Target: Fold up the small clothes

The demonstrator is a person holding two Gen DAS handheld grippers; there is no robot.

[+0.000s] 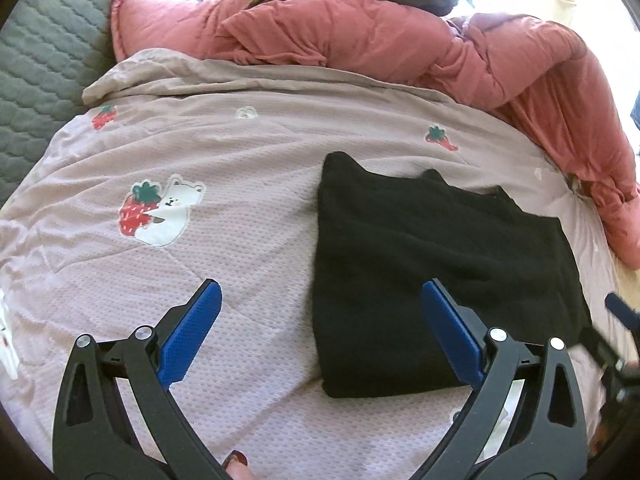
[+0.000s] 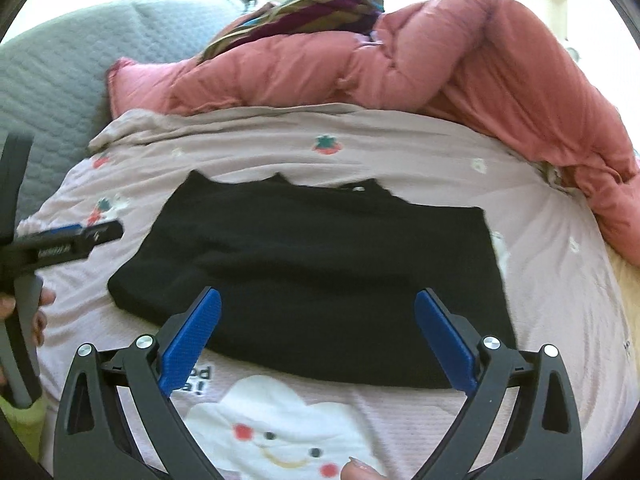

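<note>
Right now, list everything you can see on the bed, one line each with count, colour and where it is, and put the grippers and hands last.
Black garment: one, black, folded flat on the pink blanket, just ahead of both grippers.
Pink blanket: one, pale pink with strawberry and bear prints, spread across the middle of the bed.
Red quilt: one, dusty red, bunched along the far and right side.
Striped cloth: one, teal, purple and olive, on top of the red quilt at the back.
Grey quilted cover: one, grey, far left, under the blankets.
Left gripper: one, black with blue pads, open, holding nothing.
Right gripper: one, black with blue pads, open, above the garment's near edge.
Hand: one, at the left gripper's handle.
</note>
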